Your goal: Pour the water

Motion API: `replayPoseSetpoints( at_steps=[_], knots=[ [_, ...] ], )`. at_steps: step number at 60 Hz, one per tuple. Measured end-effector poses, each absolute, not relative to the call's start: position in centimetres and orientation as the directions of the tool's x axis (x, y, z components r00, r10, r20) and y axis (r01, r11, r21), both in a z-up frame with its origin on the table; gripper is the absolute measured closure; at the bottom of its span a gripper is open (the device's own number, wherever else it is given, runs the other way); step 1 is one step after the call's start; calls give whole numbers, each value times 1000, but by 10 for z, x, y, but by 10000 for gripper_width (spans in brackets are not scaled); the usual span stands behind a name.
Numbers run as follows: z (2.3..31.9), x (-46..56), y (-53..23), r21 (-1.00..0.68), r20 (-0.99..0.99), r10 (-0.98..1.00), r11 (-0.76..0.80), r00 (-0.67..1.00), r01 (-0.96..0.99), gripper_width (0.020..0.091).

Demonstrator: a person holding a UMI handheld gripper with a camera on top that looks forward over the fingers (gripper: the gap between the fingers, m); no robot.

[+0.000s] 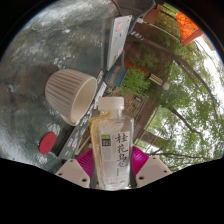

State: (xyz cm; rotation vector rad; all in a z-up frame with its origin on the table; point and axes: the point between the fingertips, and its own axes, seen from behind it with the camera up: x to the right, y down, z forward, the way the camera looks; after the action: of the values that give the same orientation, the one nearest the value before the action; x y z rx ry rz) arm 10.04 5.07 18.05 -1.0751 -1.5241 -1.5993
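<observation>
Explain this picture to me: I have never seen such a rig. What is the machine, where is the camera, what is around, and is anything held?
There is no robot arm here. A person carries a hand-held gripper, and the single picture comes from a wide-angle camera riding on it, looking forward along its two fingers. The purple pieces are pads on the fingers' inner faces. Between them stands a bottle with a white cap and pale liquid; the jaws press it from both sides, so it is held. The view is tilted. Just beyond the bottle is a white ribbed cup, open mouth toward the bottle, and beside it a small red lid, both on a shiny table. Trees fill the far side.
</observation>
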Motion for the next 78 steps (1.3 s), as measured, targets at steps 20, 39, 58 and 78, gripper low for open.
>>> replayPoseSetpoints(
  at_steps=[20, 39, 58, 78],
  knots=[
    [198, 90, 48, 761, 648, 47, -49, -760, 647, 642],
    [219, 111, 51, 348, 936, -6, -124, -351, 929, 639],
    [173, 185, 51, -720, 693, -155, -189, 704, 668, 639],
    [102, 209, 66, -992, -19, -137, -121, 990, -36, 639]
  ],
)
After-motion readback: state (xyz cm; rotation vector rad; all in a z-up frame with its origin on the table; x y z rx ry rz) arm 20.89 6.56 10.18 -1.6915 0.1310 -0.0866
